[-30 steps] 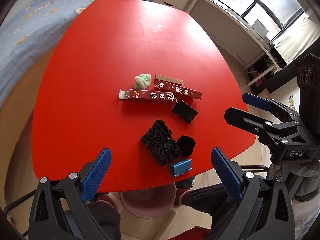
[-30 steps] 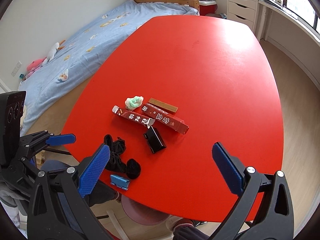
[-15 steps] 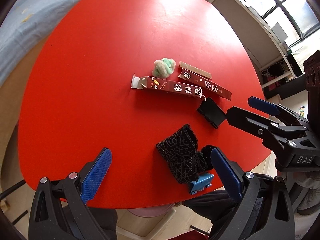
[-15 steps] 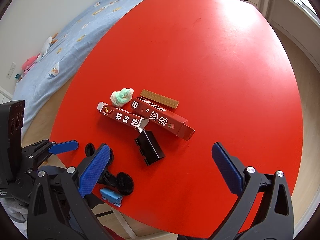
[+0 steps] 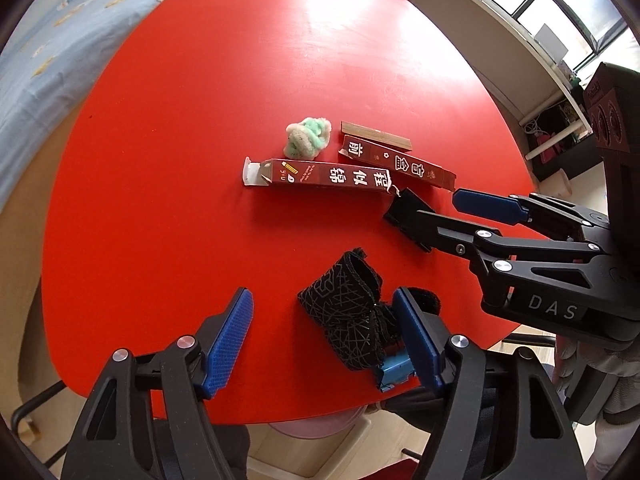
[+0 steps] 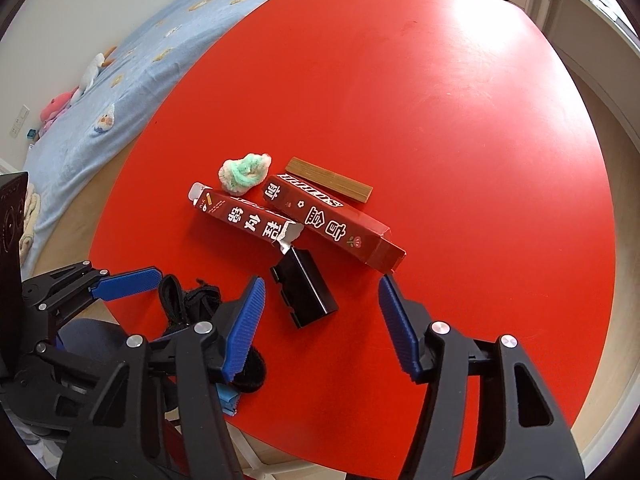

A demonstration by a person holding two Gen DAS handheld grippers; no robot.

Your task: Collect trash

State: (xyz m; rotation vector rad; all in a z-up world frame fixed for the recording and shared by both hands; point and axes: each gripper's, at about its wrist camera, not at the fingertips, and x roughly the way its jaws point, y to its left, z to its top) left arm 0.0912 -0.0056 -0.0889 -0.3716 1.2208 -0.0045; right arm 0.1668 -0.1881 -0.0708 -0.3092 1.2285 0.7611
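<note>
Centrally on the red table point(image 6: 420, 92) lie two dark-red cartons point(image 6: 248, 222), with a black box point(image 6: 306, 294) at their five o'clock. Right gripper point(image 6: 322, 320) brackets that box, jaws just narrowing, untouched. Left gripper point(image 5: 324, 338), also closing, flanks black patterned cloth point(image 5: 348, 320), one pad touching.

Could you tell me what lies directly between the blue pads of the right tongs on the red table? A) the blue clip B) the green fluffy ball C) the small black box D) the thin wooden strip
C: the small black box lies on the red table between the pads of the right tongs, untouched.
</note>
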